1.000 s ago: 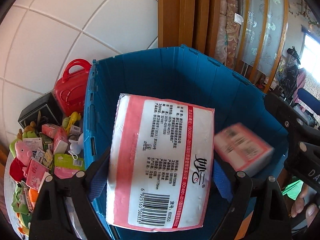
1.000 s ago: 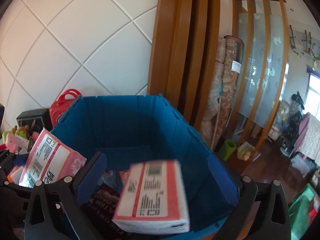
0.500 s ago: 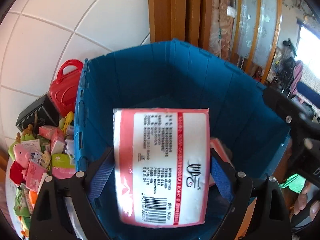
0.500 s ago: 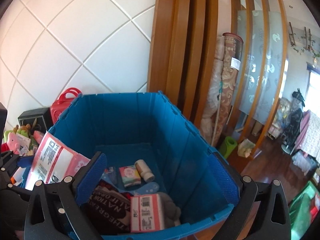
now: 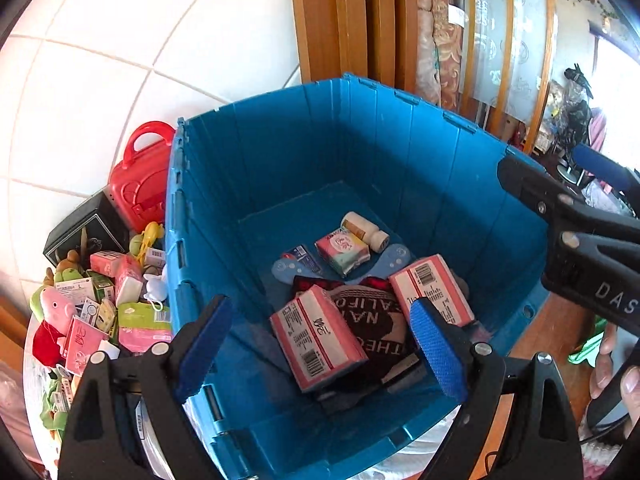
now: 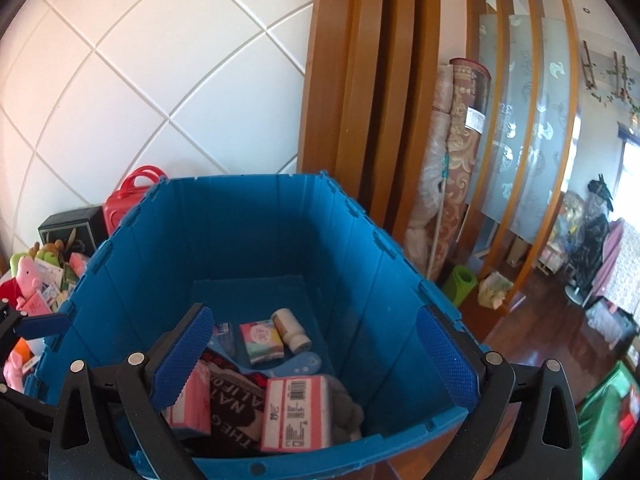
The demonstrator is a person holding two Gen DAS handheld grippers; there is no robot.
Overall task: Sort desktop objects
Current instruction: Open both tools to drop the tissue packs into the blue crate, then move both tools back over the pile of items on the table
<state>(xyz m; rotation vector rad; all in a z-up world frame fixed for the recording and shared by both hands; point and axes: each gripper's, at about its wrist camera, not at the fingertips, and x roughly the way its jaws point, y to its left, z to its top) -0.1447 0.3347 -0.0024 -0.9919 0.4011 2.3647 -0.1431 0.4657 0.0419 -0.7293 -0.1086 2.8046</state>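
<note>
A blue crate (image 5: 376, 148) (image 6: 248, 224) holds two pink-and-white tissue packs: one (image 5: 316, 336) (image 6: 188, 404) near the front left, one (image 5: 434, 288) (image 6: 298, 412) to its right. Both lie on a dark printed cloth (image 5: 368, 312) (image 6: 236, 408). A small pastel pack (image 5: 342, 250) (image 6: 262, 338) and a white bottle (image 5: 366, 230) (image 6: 292, 330) lie behind. My left gripper (image 5: 320, 344) is open and empty above the crate's near rim. My right gripper (image 6: 316, 356) is open and empty above the crate; its black body (image 5: 580, 248) shows at the right of the left wrist view.
A pile of toys and small packs (image 5: 100, 304) (image 6: 36, 280) lies left of the crate, with a red toy case (image 5: 140, 184) (image 6: 128, 196) and a black box (image 5: 86, 232) behind. White tiled wall behind; wooden posts (image 6: 360, 80) and rolled carpets (image 6: 452, 176) stand right.
The right gripper's tissue pack fell into the crate. Then my left gripper opened and its tissue pack dropped onto the cloth beside it. Both grippers now hold nothing.
</note>
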